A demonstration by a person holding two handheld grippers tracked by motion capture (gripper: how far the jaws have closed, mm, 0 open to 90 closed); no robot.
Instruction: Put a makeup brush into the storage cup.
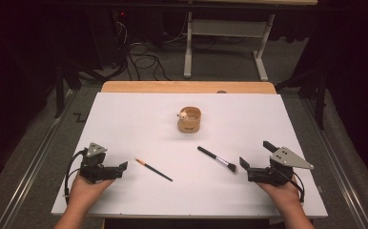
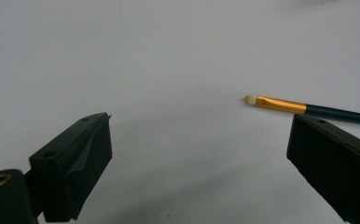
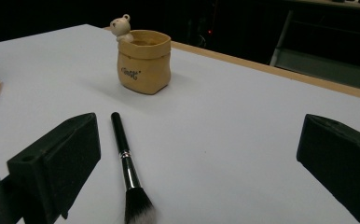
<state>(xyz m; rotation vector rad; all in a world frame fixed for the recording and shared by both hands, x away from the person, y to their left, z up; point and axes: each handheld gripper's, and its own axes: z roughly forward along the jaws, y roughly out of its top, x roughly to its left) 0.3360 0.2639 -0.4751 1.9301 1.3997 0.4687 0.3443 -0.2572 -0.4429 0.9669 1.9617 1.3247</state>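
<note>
1. Left gripper (image 1: 117, 170): resting near the table's front edge at the left, jaws spread wide, nothing between them. Right gripper (image 1: 253, 160): same at the right, jaws wide apart, empty.
2. Thin brush (image 1: 153, 170): lies flat on the white table (image 1: 125, 119), just right of the left gripper. Dark green handle, gold ferrule, small pale tip (image 2: 250, 99) pointing toward that gripper.
3. Handling guess: very light, stiff, round handle, so likely to roll or pivot in the pinch. Best grip looks like mid-handle, behind the ferrule (image 2: 280, 104), jaws squared across it. Stay off the tip.
4. Makeup brush (image 1: 217, 159): lies just left of the right gripper. Black handle, chrome ferrule, fluffy dark head with pale ends (image 3: 138, 207) nearest the gripper.
5. Handling guess: light, glossy handle probably slippery; bristles soft and would splay. Grip the handle (image 3: 119, 133) above the ferrule.
6. Pot (image 1: 189, 119): farther back, centre of the table, well apart from both brushes. Tan, sack-shaped, small bear figure (image 3: 121, 26) on the rim, lettering on the front. Looks ceramic, so fragile and tippable; open top is the likely spot for the brushes.
</note>
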